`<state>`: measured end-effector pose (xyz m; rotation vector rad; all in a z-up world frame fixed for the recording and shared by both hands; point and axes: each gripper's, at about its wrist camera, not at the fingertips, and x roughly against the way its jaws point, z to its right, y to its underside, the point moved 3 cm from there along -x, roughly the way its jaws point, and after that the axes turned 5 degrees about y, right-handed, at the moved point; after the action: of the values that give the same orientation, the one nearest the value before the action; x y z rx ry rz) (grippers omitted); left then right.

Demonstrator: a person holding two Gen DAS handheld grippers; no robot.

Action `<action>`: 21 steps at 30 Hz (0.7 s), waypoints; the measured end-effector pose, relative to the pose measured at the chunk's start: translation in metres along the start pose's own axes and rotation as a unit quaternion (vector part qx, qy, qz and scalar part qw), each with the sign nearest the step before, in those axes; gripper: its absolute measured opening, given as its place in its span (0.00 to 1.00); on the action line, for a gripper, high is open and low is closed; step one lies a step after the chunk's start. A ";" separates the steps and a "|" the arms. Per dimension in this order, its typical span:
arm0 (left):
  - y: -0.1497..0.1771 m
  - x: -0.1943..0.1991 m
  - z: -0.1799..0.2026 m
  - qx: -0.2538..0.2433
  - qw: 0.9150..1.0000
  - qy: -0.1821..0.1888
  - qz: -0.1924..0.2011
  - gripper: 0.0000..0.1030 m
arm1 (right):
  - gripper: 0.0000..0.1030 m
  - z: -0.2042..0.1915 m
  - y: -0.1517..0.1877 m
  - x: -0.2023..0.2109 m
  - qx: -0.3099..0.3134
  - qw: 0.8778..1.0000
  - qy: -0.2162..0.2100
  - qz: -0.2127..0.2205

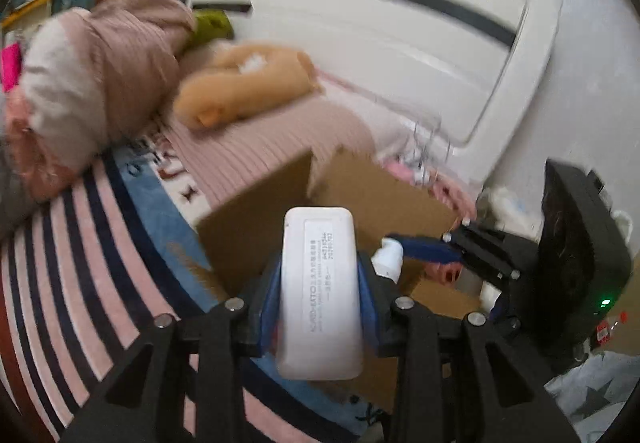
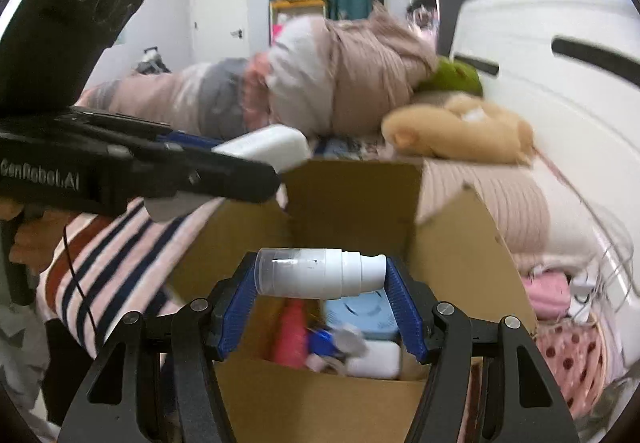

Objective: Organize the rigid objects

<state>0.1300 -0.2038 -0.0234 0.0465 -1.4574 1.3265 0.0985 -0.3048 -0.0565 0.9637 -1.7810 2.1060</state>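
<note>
My left gripper [image 1: 318, 275] is shut on a flat white power bank [image 1: 319, 291] and holds it above the near left flap of an open cardboard box [image 1: 260, 219]. My right gripper [image 2: 320, 275] is shut on a white pump bottle [image 2: 320, 273], held sideways over the box opening [image 2: 352, 203]. Inside the box lie a pink bottle [image 2: 290, 335], a light blue case [image 2: 360, 313], a white case [image 2: 374, 361] and a blue item. In the right wrist view the left gripper [image 2: 256, 159] with the power bank [image 2: 268, 149] comes in from the left. The right gripper [image 1: 404, 249] also shows in the left wrist view.
The box sits on a bed with a striped blanket [image 1: 92, 235]. A tan plush toy [image 1: 244, 83], bundled pink bedding [image 1: 108, 71] and a white headboard [image 1: 400, 43] lie beyond it. Pink clothes and wire hangers [image 2: 560, 295] are at the right of the box.
</note>
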 end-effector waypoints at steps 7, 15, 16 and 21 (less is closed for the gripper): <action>0.008 -0.038 0.006 -0.013 0.997 -0.026 -0.069 0.31 | 0.59 0.015 0.014 -0.016 0.002 0.999 -0.010 -0.038; 0.009 -0.030 0.002 -0.004 0.998 -0.027 -0.052 0.53 | 0.63 0.019 0.021 -0.011 -0.004 0.999 -0.010 -0.042; 0.009 -0.026 0.002 -0.003 0.999 -0.029 -0.045 0.56 | 0.63 0.018 0.021 -0.010 -0.003 0.999 -0.008 -0.042; 0.007 0.017 0.005 0.006 0.999 -0.043 0.011 0.79 | 0.66 0.015 0.011 0.001 -0.002 0.999 -0.019 -0.032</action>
<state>0.1154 -0.1944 -0.0151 0.0973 -1.5261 1.3650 0.0966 -0.3214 -0.0638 1.0519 -1.7478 2.0572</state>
